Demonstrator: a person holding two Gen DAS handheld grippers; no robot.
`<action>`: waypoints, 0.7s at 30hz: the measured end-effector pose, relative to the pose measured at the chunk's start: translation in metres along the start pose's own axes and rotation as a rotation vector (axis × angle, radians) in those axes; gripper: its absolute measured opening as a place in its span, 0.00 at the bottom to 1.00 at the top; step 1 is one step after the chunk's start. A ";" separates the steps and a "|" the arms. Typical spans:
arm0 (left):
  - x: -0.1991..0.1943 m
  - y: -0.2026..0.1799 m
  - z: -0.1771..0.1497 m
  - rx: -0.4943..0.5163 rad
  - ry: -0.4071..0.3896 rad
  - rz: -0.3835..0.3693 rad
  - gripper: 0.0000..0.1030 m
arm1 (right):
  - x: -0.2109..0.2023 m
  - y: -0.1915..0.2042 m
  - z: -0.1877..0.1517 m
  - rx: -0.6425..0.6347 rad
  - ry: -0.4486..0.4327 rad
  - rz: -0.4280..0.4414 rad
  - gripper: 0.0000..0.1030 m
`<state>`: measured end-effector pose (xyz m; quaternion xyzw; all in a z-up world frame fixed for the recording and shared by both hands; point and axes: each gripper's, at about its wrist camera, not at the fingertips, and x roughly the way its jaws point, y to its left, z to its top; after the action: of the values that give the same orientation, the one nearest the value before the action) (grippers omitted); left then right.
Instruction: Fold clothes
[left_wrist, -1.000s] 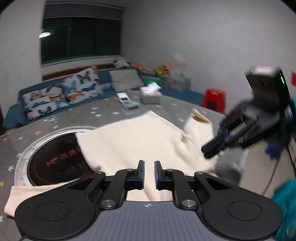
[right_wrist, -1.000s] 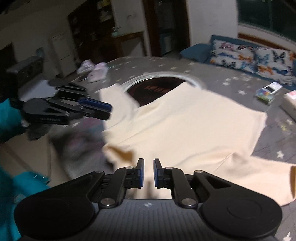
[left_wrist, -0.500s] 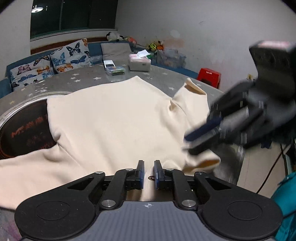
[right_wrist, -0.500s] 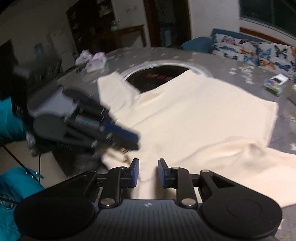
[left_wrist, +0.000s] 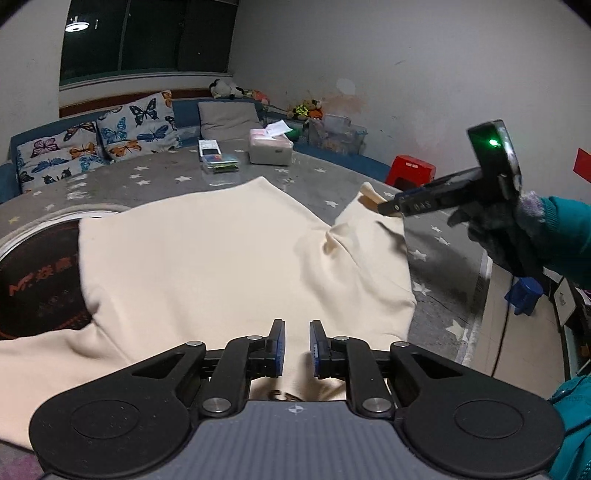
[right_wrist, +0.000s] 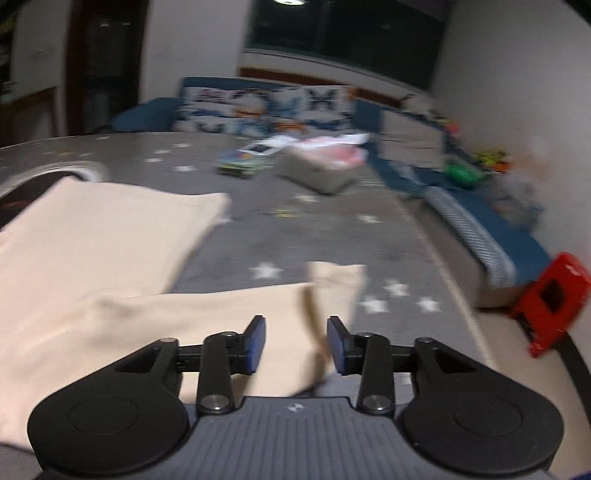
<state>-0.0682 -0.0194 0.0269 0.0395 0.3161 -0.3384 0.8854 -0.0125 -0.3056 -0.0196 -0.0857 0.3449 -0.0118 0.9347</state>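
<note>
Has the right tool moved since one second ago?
Yes. In the left wrist view the right tool now sits at the far sleeve cuff of the cream shirt, toward the red stool. Its jaws have just been opening.

On the grey star-patterned tabletop (left_wrist: 303, 177) sit a tissue box (left_wrist: 270, 150) and a phone on a small colourful box (left_wrist: 217, 159), with butterfly-print cushions (left_wrist: 136, 127) on the blue sofa behind and a red stool (left_wrist: 410, 170) by the wall.

Red lettering beginning "MP" is printed on the dark round inset (left_wrist: 40, 280) at nine o'clock; the remainder is illegible.
</note>
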 end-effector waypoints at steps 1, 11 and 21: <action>0.001 -0.001 0.000 -0.001 0.004 -0.004 0.15 | 0.004 -0.004 0.000 0.014 0.006 -0.002 0.41; 0.008 -0.011 -0.004 -0.003 0.027 -0.029 0.20 | 0.022 -0.020 0.001 0.072 0.003 -0.035 0.03; 0.016 -0.017 -0.004 0.006 0.033 -0.067 0.25 | 0.015 -0.060 -0.024 0.136 0.061 -0.188 0.08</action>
<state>-0.0713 -0.0404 0.0163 0.0370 0.3306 -0.3682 0.8682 -0.0145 -0.3699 -0.0373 -0.0538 0.3618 -0.1252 0.9222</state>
